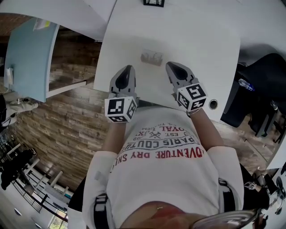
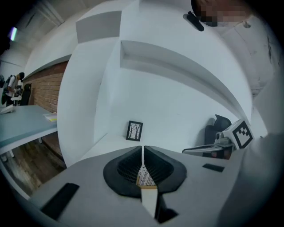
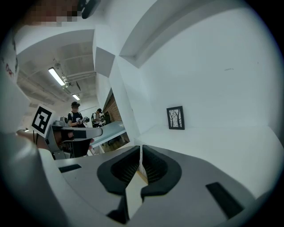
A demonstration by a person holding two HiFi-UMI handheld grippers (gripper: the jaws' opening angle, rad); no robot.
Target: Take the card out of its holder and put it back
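Both tongs are clenched, jaw against jaw. The left tongs (image 1: 128, 68) (image 2: 143, 150) show only a thin seam between the black pads. Low in that seam sits a small printed patch, and I cannot tell what it is. The right tongs (image 1: 171, 65) (image 3: 141, 151) are pressed together the same way and grasp nothing.

The card holder (image 1: 152, 57) lies flat on the white worktop (image 1: 201, 40). It is just ahead of both tongs, in the gap between their tips and touching neither. It looks pale and translucent, and the card cannot be told apart from it at this size.

The two tongs sit side by side near the worktop's near edge, pointing forward and slightly down (each appears at the rim of the other's view). Their marker cubes (image 1: 119, 109) (image 1: 192, 96) are at the rear, close to the person's printed shirt (image 1: 163, 150).

Far beyond the holder, a small framed picture (image 1: 153, 2) (image 2: 134, 131) (image 3: 175, 117) stands upright against the white wall. Off to the left tongs' outer side is a light blue table (image 1: 27, 58).
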